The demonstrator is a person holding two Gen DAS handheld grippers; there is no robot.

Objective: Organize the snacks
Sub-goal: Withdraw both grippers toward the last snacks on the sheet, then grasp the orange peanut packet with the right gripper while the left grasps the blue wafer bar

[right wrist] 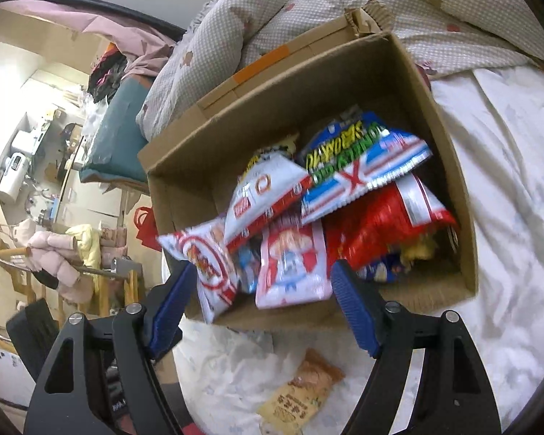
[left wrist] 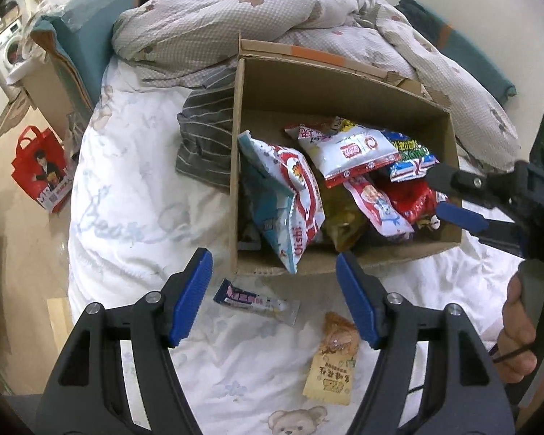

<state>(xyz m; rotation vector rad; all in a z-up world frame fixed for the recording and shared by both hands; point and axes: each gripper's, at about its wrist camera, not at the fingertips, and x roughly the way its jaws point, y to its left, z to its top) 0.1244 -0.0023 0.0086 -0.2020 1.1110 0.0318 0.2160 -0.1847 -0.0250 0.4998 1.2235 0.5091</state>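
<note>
Jaws of the left gripper point(left wrist: 273, 297) and right gripper point(right wrist: 259, 308) are standing spread, gripping nothing. Two packets are lying before the snack-filled cardboard box point(left wrist: 235, 152): the dark bar point(left wrist: 255, 301) and the tan sachet point(left wrist: 332, 362). Probably best: straddling each flat packet across its narrow width.

The right gripper point(right wrist: 261, 308) hangs over the near edge of a cardboard box point(right wrist: 185, 177) on the bed point(right wrist: 507, 181), jaws wide apart with nothing between them. Snack packets fill the box: a red bag point(right wrist: 373, 228), a blue-and-green packet point(right wrist: 359, 166), white ones. A tan packet point(right wrist: 301, 395) lies outside on the sheet.
</note>
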